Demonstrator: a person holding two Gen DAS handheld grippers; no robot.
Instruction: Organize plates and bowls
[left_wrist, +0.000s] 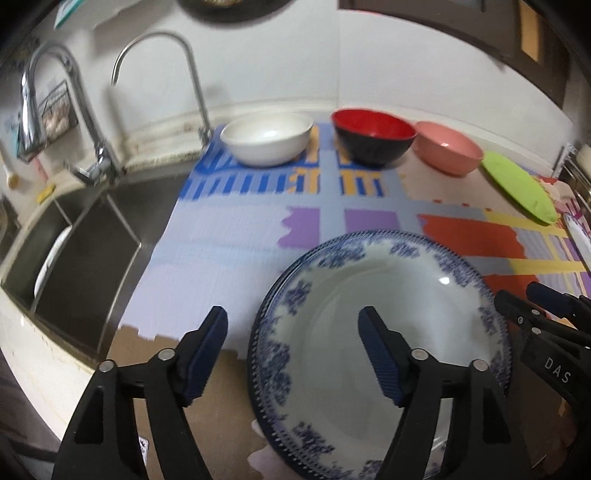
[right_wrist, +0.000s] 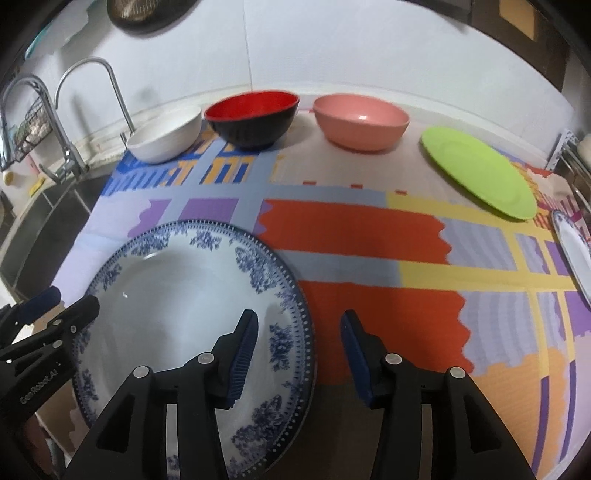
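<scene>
Blue-and-white floral plate (right_wrist: 177, 314): flat on patterned mat (right_wrist: 369, 236), near edge of worktop, beside sink (left_wrist: 85, 266). Left gripper (left_wrist: 293, 354): jaws apart, straddling plate's left rim, pads clear of it. Right gripper (right_wrist: 299, 354): jaws apart over plate's right rim, nothing gripped. Back row: white bowl (left_wrist: 266, 138), red-and-black bowl (left_wrist: 373, 136), pink bowl (right_wrist: 361, 122), green plate (right_wrist: 480, 171).

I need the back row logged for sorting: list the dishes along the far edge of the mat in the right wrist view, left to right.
white bowl → red and black bowl → pink bowl → green plate
</scene>
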